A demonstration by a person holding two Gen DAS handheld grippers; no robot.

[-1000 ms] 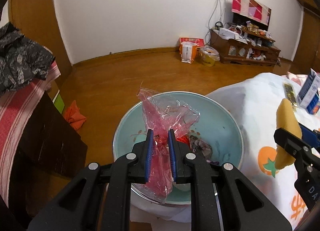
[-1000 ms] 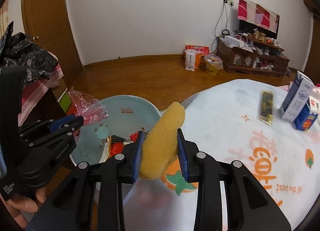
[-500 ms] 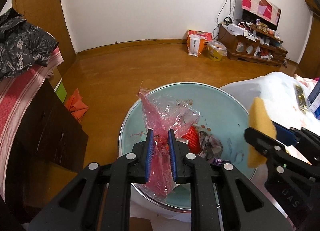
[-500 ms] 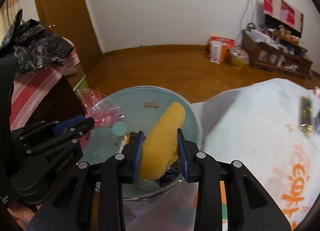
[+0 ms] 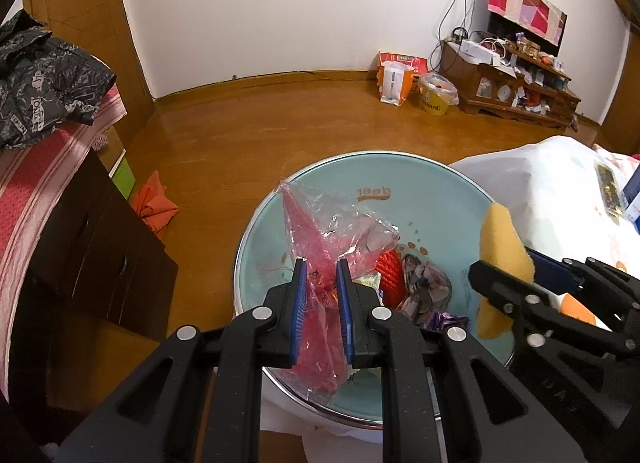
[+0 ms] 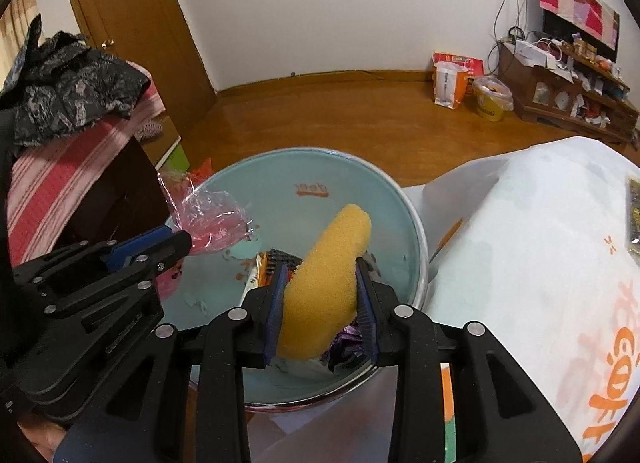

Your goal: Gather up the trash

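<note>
A light blue basin (image 5: 400,199) (image 6: 280,179) holds several pieces of trash, among them a red wrapper (image 5: 390,277) and a purple wrapper (image 5: 446,321). My left gripper (image 5: 322,273) is shut on a pink plastic bag (image 5: 320,231) and holds it over the basin's left side; the bag also shows in the right wrist view (image 6: 212,221). My right gripper (image 6: 322,269) is shut on a yellow sponge (image 6: 332,263) and holds it over the basin's right side. The sponge shows in the left wrist view (image 5: 500,247) too.
A table with a white orange-printed cloth (image 6: 540,263) lies right of the basin, with a dark packet (image 6: 634,211) on it. A dark cabinet with a striped pink cloth (image 5: 48,199) stands at the left. A wooden floor (image 5: 280,115) lies beyond.
My right gripper has swung left from over the table to over the basin with the sponge. My left gripper still holds the pink bag over the basin.
</note>
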